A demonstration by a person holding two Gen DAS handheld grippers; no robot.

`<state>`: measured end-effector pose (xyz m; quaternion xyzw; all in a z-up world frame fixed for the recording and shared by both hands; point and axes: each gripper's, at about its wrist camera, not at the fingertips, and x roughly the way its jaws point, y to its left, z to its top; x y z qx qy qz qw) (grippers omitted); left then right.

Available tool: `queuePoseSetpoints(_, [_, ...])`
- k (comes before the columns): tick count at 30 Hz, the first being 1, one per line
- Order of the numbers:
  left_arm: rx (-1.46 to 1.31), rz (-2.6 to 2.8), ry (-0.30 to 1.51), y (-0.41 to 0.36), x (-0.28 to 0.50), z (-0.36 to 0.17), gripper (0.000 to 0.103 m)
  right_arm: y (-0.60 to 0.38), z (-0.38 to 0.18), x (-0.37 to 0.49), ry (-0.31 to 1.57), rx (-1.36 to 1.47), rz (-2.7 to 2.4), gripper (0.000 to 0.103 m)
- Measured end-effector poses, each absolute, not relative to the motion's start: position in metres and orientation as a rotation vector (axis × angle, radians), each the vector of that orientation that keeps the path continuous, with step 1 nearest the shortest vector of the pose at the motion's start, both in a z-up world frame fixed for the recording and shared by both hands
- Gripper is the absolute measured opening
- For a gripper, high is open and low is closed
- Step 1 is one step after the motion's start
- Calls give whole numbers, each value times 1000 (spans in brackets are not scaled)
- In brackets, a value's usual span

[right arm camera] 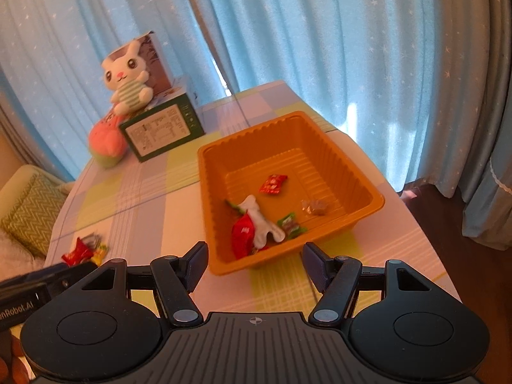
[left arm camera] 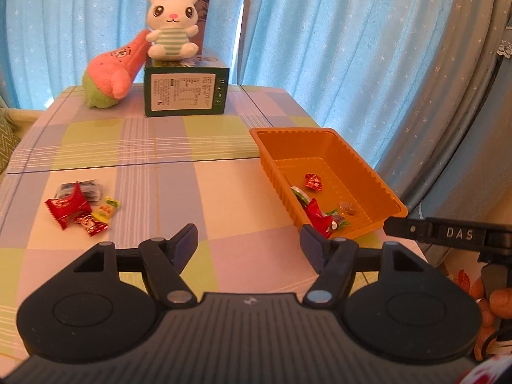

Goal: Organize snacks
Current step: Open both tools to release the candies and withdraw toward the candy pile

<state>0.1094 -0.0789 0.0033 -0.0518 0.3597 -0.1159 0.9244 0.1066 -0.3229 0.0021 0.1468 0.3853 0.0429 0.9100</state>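
Left wrist view: I am hovering the left gripper, jaws released and empty, between the candy pile and the orange tray, because loose candies are waiting for collection.

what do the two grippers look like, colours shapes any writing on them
Both the left gripper and the right gripper are matte black, with a ribbed centre, two round side lobes, silver pivot pins and dark blue fingers. One carries white "DAS" lettering, the other partly cut-off lettering ending "nRobot.AI".
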Motion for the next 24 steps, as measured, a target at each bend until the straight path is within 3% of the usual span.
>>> queuePoseSetpoints(24, [-96, -112, 713, -2, 58, 9, 68, -239, 5, 84, 810, 195, 220, 65])
